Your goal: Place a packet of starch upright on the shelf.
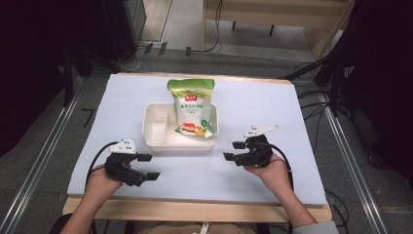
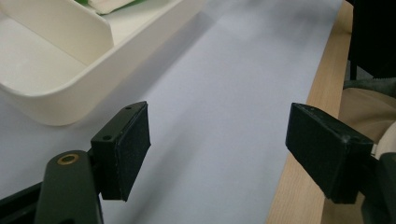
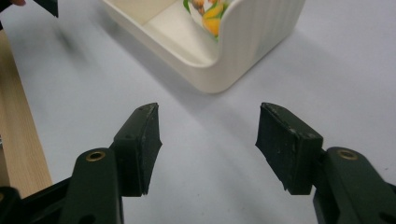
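A white divided tray sits mid-table, and a green and white food pouch leans in its right compartment, its top resting over the far rim. My left gripper is open near the front left of the tray, jaws pointing right, nothing between them. In the left gripper view it hovers over the mat beside the wooden edge. My right gripper is open too, right of the tray, jaws pointing left. Its own view faces the tray's ribbed corner and the pouch's printed bottom.
A pale blue mat covers the wooden table. Cables and dark stands line the floor at left, right and behind. In the right gripper view the other gripper's jaw tip shows at the top left.
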The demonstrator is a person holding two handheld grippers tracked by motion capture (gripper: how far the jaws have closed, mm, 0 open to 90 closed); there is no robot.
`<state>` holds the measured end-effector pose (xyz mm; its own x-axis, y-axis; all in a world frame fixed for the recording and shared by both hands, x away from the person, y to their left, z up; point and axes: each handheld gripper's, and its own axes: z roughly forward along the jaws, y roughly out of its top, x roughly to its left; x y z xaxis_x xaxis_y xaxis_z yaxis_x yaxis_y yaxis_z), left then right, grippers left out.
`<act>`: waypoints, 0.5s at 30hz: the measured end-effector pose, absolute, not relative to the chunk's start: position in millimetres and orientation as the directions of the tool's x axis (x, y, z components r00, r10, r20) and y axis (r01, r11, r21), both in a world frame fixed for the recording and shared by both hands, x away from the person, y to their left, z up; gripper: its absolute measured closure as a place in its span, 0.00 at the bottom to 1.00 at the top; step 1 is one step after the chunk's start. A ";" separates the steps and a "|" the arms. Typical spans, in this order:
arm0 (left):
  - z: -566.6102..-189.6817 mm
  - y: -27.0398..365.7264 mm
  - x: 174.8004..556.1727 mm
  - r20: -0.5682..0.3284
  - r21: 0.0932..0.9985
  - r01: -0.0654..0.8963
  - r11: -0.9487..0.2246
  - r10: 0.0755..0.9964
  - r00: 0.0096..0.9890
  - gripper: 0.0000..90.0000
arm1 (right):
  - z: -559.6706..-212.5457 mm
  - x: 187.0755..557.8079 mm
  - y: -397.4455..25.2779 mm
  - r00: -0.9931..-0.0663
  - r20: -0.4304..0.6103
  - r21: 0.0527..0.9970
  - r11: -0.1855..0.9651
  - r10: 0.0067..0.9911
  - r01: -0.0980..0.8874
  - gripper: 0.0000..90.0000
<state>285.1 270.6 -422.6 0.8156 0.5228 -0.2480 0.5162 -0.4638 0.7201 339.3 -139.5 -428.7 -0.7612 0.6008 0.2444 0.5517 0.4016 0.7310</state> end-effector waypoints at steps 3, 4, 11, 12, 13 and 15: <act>-422.4 270.6 285.2 -0.248 0.723 0.515 -0.461 0.522 0.816 0.24 | -431.3 341.2 -138.9 -0.751 0.264 0.717 0.398 0.605 0.573 0.45; -422.9 270.1 285.4 -0.249 0.717 0.517 -0.467 0.522 0.816 0.24 | -431.2 341.1 -139.1 -0.752 0.263 0.717 0.399 0.605 0.572 0.45; -425.7 266.2 286.2 -0.238 0.707 0.512 -0.488 0.518 0.821 0.24 | -433.2 341.0 -140.2 -0.751 0.255 0.704 0.416 0.609 0.575 0.44; -425.7 266.2 286.2 -0.238 0.707 0.512 -0.488 0.518 0.821 0.25 | -433.2 341.0 -140.2 -0.751 0.255 0.704 0.416 0.609 0.575 0.44; -427.9 265.5 286.9 -0.234 0.704 0.508 -0.496 0.514 0.825 0.25 | -433.5 340.6 -139.8 -0.750 0.251 0.702 0.419 0.611 0.576 0.43; -431.9 262.8 287.4 -0.198 0.690 0.501 -0.522 0.530 0.825 0.24 | -434.8 340.9 -139.8 -0.764 0.225 0.715 0.430 0.604 0.551 0.41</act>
